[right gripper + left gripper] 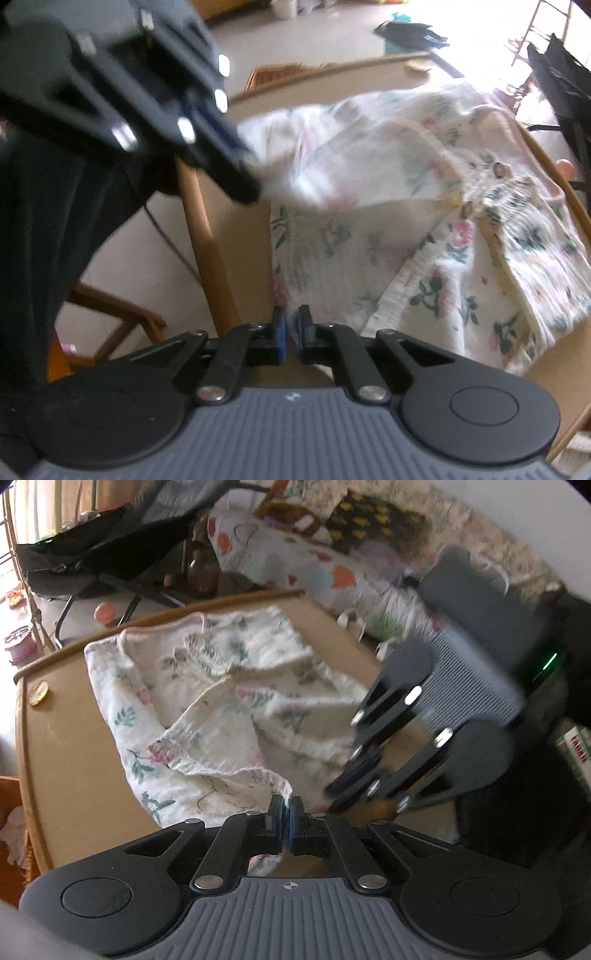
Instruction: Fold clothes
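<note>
A white floral garment (207,709) lies crumpled on a tan wooden table (70,746). My left gripper (286,808) is shut on a corner of the garment at its near edge. It also shows in the right wrist view (243,177), blurred, pinching the cloth and lifting it. My right gripper (291,325) is shut on the garment's (443,236) near hem. It shows in the left wrist view (340,790) at the right, close to the cloth edge.
A gold coin-like disc (38,693) lies on the table's left corner. A folding chair with black cloth (96,554) stands beyond the table. A patterned bed cover (314,565) is behind. A wooden chair frame (122,325) is left of the table.
</note>
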Demonstrator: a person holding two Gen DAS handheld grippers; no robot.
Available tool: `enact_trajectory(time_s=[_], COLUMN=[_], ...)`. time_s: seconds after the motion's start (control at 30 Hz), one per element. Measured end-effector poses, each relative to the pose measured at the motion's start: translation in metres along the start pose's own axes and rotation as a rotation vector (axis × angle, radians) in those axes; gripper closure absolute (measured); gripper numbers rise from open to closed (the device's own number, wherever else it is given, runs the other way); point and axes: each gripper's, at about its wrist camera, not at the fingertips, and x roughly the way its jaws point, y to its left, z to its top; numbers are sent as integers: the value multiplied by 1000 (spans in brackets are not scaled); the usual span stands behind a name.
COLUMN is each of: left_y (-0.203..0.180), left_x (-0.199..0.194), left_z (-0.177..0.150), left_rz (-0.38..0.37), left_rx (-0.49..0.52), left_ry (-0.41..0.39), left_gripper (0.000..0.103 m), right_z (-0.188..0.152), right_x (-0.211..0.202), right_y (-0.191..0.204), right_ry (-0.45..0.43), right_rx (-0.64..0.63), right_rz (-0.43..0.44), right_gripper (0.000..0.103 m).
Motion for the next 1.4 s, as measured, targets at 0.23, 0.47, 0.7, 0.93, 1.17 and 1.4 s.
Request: enact_trajectory(time_s=[0.23, 0.47, 0.7, 0.93, 1.17, 1.4], left_y=[1, -8, 4, 19, 28, 50], left_x=[27, 35, 25, 1, -6, 14], left_z=[-8, -18, -23, -33, -36, -28], left_rz=[23, 57, 75, 43, 71, 132], left_rx=[13, 96, -23, -175, -256, -460], left_ry=[100, 127, 85, -44, -126, -122], left_gripper=[98, 90, 90, 50, 49, 53], right_z=[-30, -36, -40, -47, -54, -56], right_x=[-30, -20, -9, -4, -14, -29], right_y=[-19, -23, -18, -15, -21, -30], right_ry=[-85, -132, -139, -147, -175, -224], right_rx=[271, 372, 388, 398, 477, 555], right_rz=[-132, -203, -212, -238, -254, -261], right_gripper=[96, 96, 84, 87, 97, 97])
